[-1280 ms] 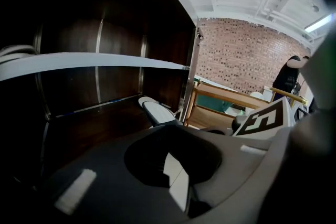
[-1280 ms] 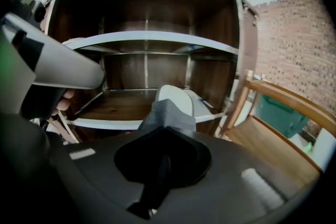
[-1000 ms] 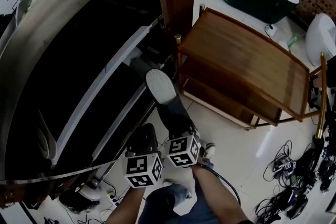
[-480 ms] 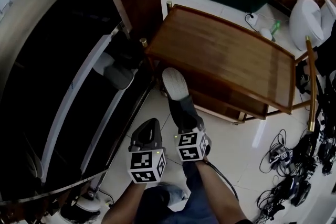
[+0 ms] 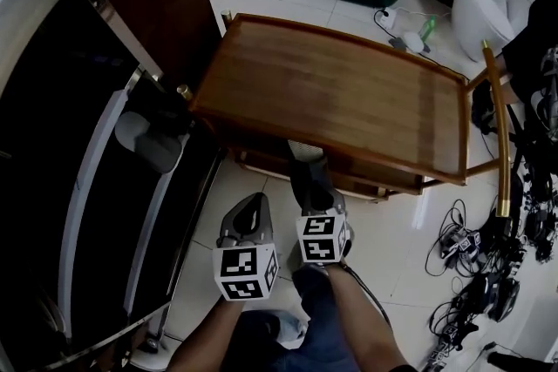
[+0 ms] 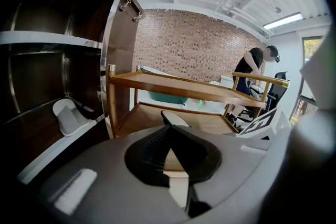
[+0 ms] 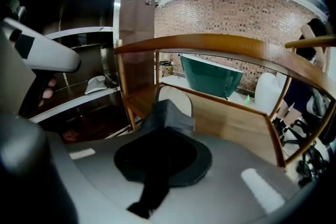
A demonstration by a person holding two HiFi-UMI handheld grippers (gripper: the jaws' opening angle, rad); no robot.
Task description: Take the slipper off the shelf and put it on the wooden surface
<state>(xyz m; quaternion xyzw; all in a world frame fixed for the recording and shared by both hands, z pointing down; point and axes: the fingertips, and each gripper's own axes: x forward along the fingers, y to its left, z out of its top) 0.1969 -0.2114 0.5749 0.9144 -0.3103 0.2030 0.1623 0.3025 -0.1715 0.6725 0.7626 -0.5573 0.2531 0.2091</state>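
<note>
The right gripper is pinched shut on the near end of the grey slipper. The slipper juts ahead of it, under the bench top and above its lower shelf. It looks light, soft and bendy, so a mid-sole grip would likely droop less. Just to the left, the left gripper is closed and empty. Beyond that is dark shelving, with tile floor below.
</note>
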